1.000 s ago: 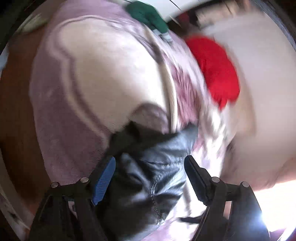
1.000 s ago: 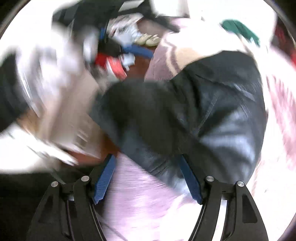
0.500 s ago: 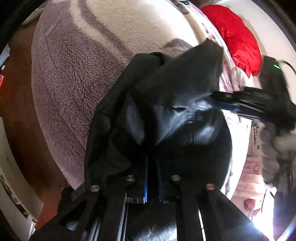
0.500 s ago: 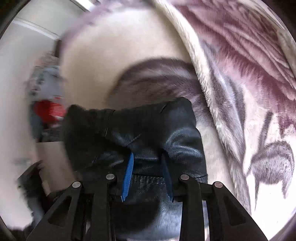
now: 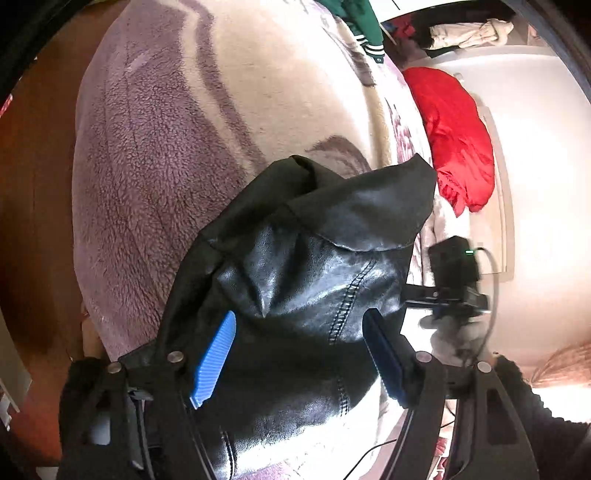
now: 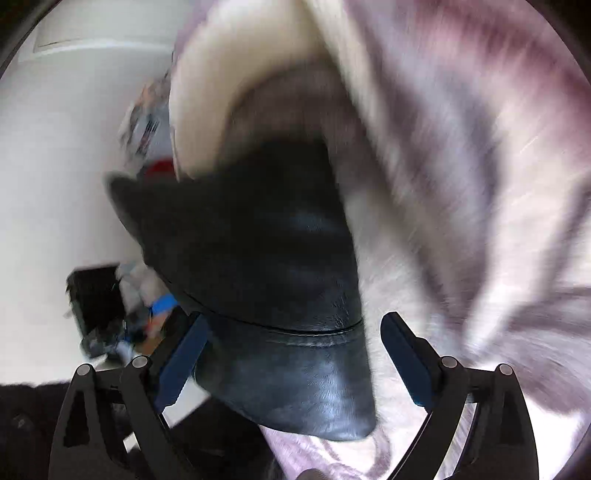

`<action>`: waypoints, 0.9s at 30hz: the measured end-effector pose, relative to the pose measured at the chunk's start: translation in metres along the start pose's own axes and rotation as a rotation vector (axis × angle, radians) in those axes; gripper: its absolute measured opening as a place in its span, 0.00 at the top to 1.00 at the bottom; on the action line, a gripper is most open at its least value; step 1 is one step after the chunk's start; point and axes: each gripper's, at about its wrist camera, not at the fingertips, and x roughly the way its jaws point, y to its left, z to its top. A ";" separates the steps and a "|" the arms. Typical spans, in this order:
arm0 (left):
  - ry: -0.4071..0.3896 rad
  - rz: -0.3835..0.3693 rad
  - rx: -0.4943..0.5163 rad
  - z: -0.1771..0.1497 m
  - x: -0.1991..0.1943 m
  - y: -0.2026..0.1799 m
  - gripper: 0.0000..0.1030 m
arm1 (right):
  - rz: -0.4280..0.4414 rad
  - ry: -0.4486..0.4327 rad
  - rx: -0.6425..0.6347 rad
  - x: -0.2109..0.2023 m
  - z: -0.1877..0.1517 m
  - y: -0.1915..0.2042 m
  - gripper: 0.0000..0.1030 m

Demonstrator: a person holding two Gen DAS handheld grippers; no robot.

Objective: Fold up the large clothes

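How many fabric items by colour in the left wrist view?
Black: 1, leather jacket
Red: 1, red garment
Green: 1, green garment
Purple and cream: 1, fleece blanket
Total: 4

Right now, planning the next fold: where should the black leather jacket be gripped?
Probably the black leather jacket's raised flap, from its free far edge: it stands clear of the fleecy purple-and-cream blanket, thin enough for the opening left gripper.

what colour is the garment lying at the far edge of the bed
Bright red. The garment shows best in the left wrist view, beyond the black leather jacket.
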 end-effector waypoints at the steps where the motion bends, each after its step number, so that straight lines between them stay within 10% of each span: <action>1: 0.000 0.005 0.002 0.000 0.001 -0.004 0.33 | 0.088 0.036 0.003 0.014 0.002 -0.010 0.03; 7: -0.025 0.017 0.005 -0.001 0.018 -0.021 0.33 | 0.173 0.000 -0.025 0.052 0.015 -0.004 0.01; 8: -0.033 0.021 0.009 0.001 0.017 -0.024 0.33 | 0.159 -0.042 -0.015 0.049 0.011 -0.003 0.18; 13: -0.099 0.051 0.062 0.016 0.012 -0.049 0.33 | 0.153 -0.307 0.246 0.017 -0.036 -0.004 0.46; 21: -0.123 0.028 0.180 0.030 0.028 -0.098 0.33 | 0.279 -0.916 0.486 -0.044 -0.155 -0.025 0.50; 27: -0.005 0.051 0.159 0.023 0.104 -0.113 0.33 | 0.224 -0.641 0.754 0.002 -0.188 -0.089 0.24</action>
